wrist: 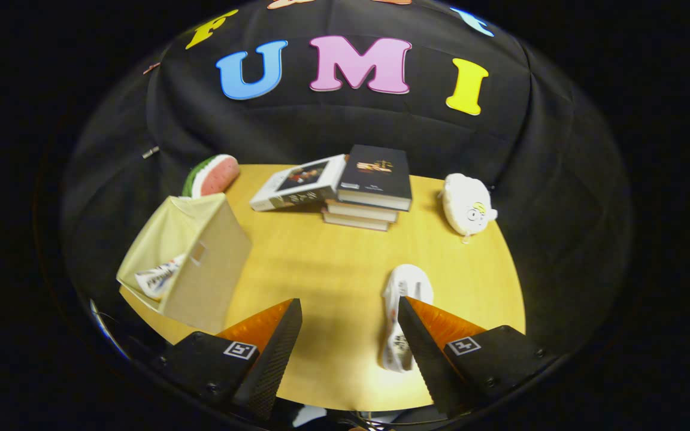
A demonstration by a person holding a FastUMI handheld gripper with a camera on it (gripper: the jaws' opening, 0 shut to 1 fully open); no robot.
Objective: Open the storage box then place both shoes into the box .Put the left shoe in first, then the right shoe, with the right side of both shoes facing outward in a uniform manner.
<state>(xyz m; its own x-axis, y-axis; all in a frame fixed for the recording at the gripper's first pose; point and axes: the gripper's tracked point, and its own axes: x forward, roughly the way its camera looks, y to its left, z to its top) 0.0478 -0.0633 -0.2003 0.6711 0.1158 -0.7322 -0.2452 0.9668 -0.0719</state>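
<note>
My gripper hovers above the wooden table, open, with nothing between its fingers. A white shoe lies on the table just inside the right finger, partly hidden behind it. To the left of the left finger stands the beige storage box, its lid open and its opening facing left. Inside the box I see part of a white shoe.
A stack of books sits at the far side of the table, with another book leaning against it. A watermelon-slice plush lies behind the box. A white plush toy rests at the far right.
</note>
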